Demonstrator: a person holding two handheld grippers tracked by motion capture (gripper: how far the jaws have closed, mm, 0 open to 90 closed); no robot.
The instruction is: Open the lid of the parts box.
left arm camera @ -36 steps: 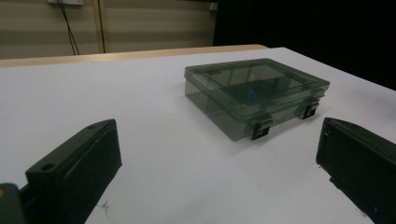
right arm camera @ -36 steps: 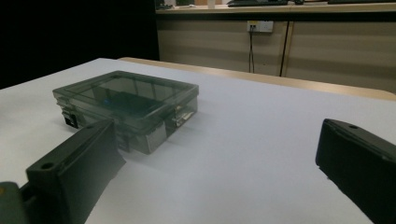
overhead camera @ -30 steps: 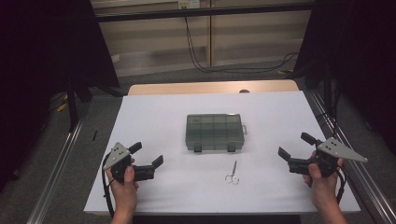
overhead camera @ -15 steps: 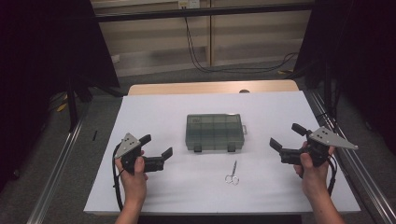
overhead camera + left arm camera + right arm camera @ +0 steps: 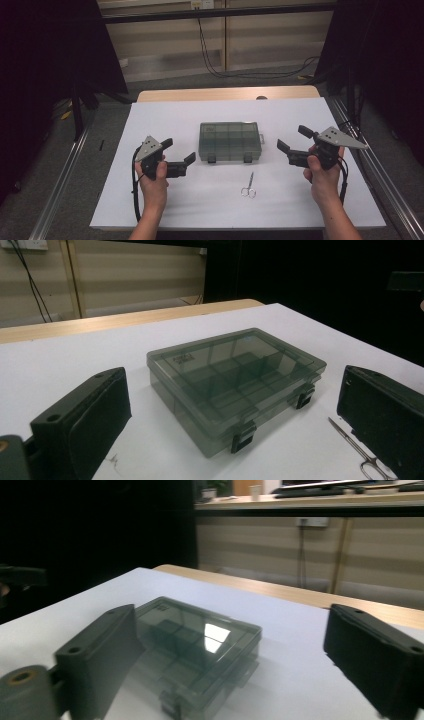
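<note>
- The right tool point(image 5: 235, 680) looks out between its two black jaws, spread wide with nothing pressed between them; they have just been closing a little.
- Ahead sits the smoky grey translucent plastic compartment box point(image 5: 200, 650), lid down, a light glint on top, dividers showing through.
- It rests on the white worktop point(image 5: 295, 645), whose pale wooden edge runs behind.
- Beyond is a beige panelled wall point(image 5: 260, 545).
</note>
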